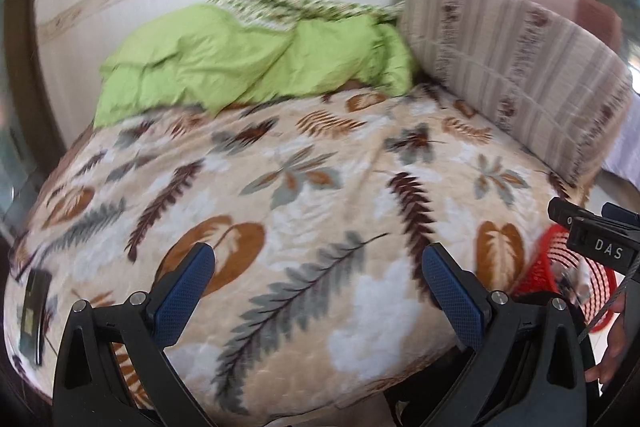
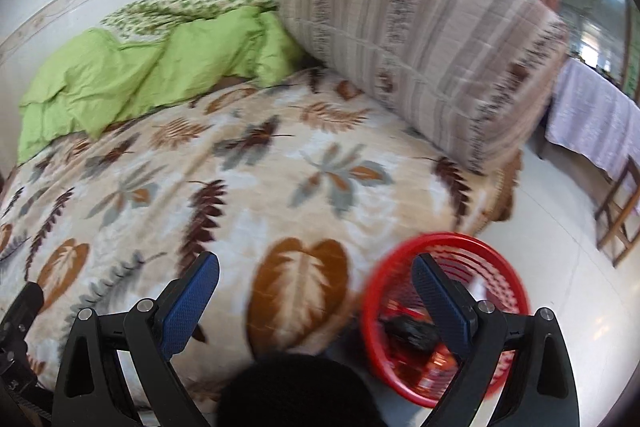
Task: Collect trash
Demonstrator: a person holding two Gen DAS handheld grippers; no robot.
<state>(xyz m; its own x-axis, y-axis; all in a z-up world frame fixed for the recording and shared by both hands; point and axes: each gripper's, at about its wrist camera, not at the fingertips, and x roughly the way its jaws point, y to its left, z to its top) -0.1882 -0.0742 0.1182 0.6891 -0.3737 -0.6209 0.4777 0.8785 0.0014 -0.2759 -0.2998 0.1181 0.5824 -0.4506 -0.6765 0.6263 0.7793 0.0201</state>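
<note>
Left hand-held gripper (image 1: 318,281): jaws spread wide, nothing between them, hovering over the near edge of the bed (image 1: 280,179) and its leaf-print blanket. Right hand-held gripper (image 2: 316,291): also spread apart and empty, held over the bed's near corner, its right finger (image 2: 440,303) crossing our view of the red basket (image 2: 448,311). The basket stands on the pale floor (image 2: 560,259) just beside the bed's corner; inside we see a dark crumpled lump (image 2: 408,333) and something orange, likely wrappers already dropped in. Further out on the bed, a crumpled green quilt (image 1: 240,63) lies against the wall and a big striped cushion (image 2: 420,43) leans at the right. The only loose item we can pick out on the blanket is a dark flat packet (image 1: 34,315) at the far left edge in the left wrist view; whether it is trash or a device we cannot tell, as both views are motion-blurred. We judge most of the collecting done, with that packet to check. Risks from here: grabbing a fold of blanket along with a thin flat item, since the plush gives under the jaws; mistaking a blanket leaf for litter; and knocking the light basket over with the right gripper, which hangs close above its rim.
</note>
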